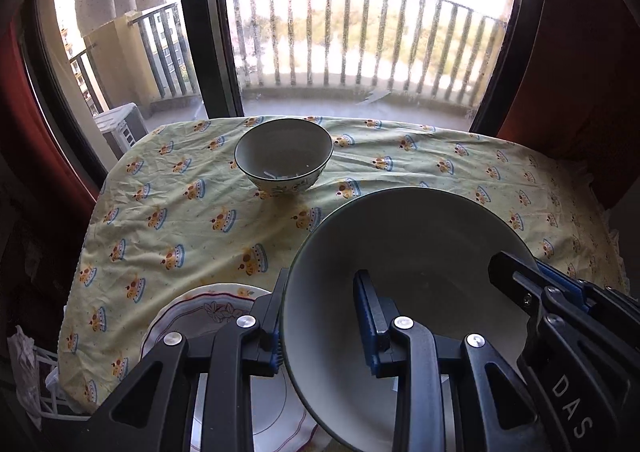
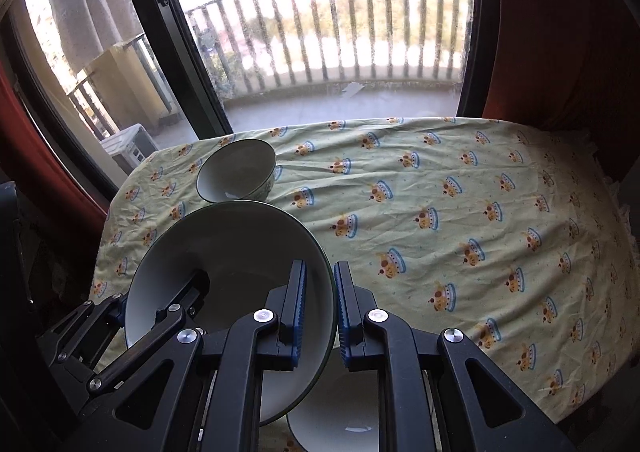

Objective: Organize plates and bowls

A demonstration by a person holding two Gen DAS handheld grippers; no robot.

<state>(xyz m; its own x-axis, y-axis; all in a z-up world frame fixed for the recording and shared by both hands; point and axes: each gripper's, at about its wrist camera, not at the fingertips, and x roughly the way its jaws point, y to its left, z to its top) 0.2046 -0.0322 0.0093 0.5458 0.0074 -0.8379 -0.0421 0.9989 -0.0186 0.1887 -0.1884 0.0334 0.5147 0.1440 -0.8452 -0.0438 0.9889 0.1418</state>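
A large grey-white bowl [image 1: 404, 252] with a dark rim is held above the table. My left gripper [image 1: 320, 316] straddles its left rim, one finger outside and one inside, with a visible gap. My right gripper [image 2: 320, 304] is shut on the bowl's right rim [image 2: 240, 252]; it also shows in the left wrist view [image 1: 532, 284]. A white plate [image 1: 208, 312] with a red edge and flower print lies under the bowl on the left. A small patterned bowl [image 1: 284, 154] stands at the table's far side, also in the right wrist view [image 2: 236, 172].
The table has a yellow cloth [image 2: 460, 220] with crown prints. Another white bowl [image 2: 340, 420] sits below my right gripper. A window and balcony railing [image 1: 360, 32] lie behind the table. Red curtains [image 2: 560, 32] hang at both sides.
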